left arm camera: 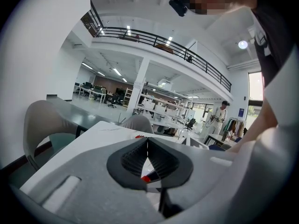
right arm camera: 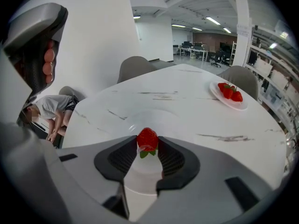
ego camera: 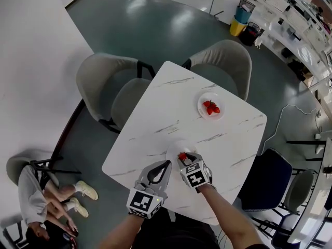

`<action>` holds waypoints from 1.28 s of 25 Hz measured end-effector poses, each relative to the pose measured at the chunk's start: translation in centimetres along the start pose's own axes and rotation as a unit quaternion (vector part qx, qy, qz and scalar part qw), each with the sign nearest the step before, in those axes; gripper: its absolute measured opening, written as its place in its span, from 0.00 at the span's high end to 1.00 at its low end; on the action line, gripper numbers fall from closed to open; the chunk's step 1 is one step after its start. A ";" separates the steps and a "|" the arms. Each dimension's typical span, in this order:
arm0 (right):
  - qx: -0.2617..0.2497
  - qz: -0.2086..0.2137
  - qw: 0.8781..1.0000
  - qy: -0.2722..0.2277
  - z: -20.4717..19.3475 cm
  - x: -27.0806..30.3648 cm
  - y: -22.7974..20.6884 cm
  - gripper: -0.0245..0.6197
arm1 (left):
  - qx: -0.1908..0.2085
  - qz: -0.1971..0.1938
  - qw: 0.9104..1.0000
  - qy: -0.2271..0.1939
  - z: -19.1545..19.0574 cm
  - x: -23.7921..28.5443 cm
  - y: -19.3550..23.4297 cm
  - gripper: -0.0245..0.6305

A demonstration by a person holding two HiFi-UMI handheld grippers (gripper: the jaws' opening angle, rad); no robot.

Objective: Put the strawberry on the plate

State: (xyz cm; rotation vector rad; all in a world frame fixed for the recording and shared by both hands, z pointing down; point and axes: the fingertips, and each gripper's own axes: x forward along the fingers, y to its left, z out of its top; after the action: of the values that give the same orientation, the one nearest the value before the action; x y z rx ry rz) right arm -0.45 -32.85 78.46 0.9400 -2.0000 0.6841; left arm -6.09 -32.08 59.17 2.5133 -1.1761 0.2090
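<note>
My right gripper [right arm camera: 148, 147] is shut on a red strawberry [right arm camera: 147, 138] with a green leaf under it, held at the jaw tips. It hovers over a clear shallow dish [right arm camera: 154, 112] at the near part of the white marble table [ego camera: 155, 123]. The head view shows the same strawberry [ego camera: 182, 155] in the right gripper [ego camera: 183, 158]. A white plate [ego camera: 202, 101] with two or three strawberries [ego camera: 211, 108] sits toward the table's far right side, also visible as the plate [right arm camera: 217, 92] in the right gripper view. My left gripper [ego camera: 167, 164] is beside the right one, jaws shut and empty [left arm camera: 147, 146].
Two grey chairs [ego camera: 101, 84] [ego camera: 228, 56] stand at the table's far sides and a dark blue chair [ego camera: 264, 180] at its right. A person crouches on the floor at lower left [ego camera: 36, 201]. Yellow and blue bins [ego camera: 239, 21] stand far back.
</note>
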 end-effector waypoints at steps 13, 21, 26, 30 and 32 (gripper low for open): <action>-0.003 0.005 1.000 0.004 0.4 -1.3 0.1 0.70 | 0.000 0.005 1.000 0.005 -0.2 -0.3 -0.5 0.95; 0.020 0.010 0.994 -0.107 4.8 -8.7 1.6 0.71 | 0.004 0.013 1.000 0.019 0.6 -0.1 -2.4 0.95; 0.016 -0.003 0.985 -0.173 7.4 -13.7 1.9 0.80 | 0.001 0.003 1.000 0.012 2.2 -0.4 -4.1 0.95; 0.014 -0.013 0.974 -0.226 9.1 -17.8 2.1 0.88 | -0.002 0.000 1.000 0.003 3.8 -1.2 -5.4 0.95; 0.016 -0.015 0.968 -0.251 9.9 -19.9 2.4 0.92 | 0.003 -0.001 1.000 0.000 4.8 -1.6 -6.1 0.95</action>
State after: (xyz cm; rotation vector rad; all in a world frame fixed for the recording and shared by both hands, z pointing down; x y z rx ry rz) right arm 1.23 -31.29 56.21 1.2545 -2.4091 0.4922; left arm -2.55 -29.16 52.70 2.5191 -1.1747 0.2124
